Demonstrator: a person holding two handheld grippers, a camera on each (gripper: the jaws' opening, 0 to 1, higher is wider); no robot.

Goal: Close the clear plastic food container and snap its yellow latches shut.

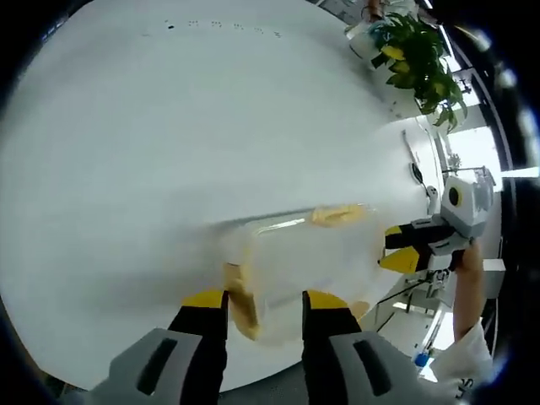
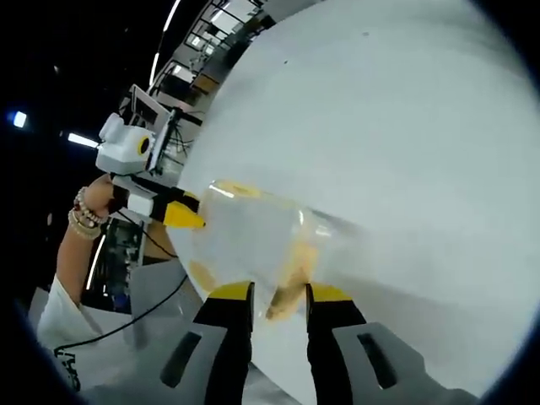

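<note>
White tabletop (image 1: 169,126), heavily overexposed, with a leafy potted plant (image 1: 419,55) at its far edge in the left gripper view; dark room with ceiling light strips behind the table in the right gripper view. Clear plastic food container (image 1: 308,253) sits on the table near the edge closest to the person, between the two grippers, lid on top as far as the glare lets me judge; whether it is fully seated I cannot tell. Yellow latches: one on the far long side (image 1: 337,215), one on the end facing the left gripper (image 1: 240,299); in the right gripper view another latch (image 2: 291,283) hangs at the end nearest that camera. Whether any latch is snapped down is not readable. Left gripper (image 1: 265,302): jaws parted, yellow-tipped, straddling the near latch and container corner, not visibly clamped on it. Right gripper (image 2: 279,294): jaws apart by a narrow gap, the latch sitting between the tips; contact unclear. Each gripper also shows in the other's view, tips pointing at the container's side, close to or touching the wall. A hand with a beaded bracelet (image 2: 80,219) holds the left gripper; white sleeve below it.
</note>
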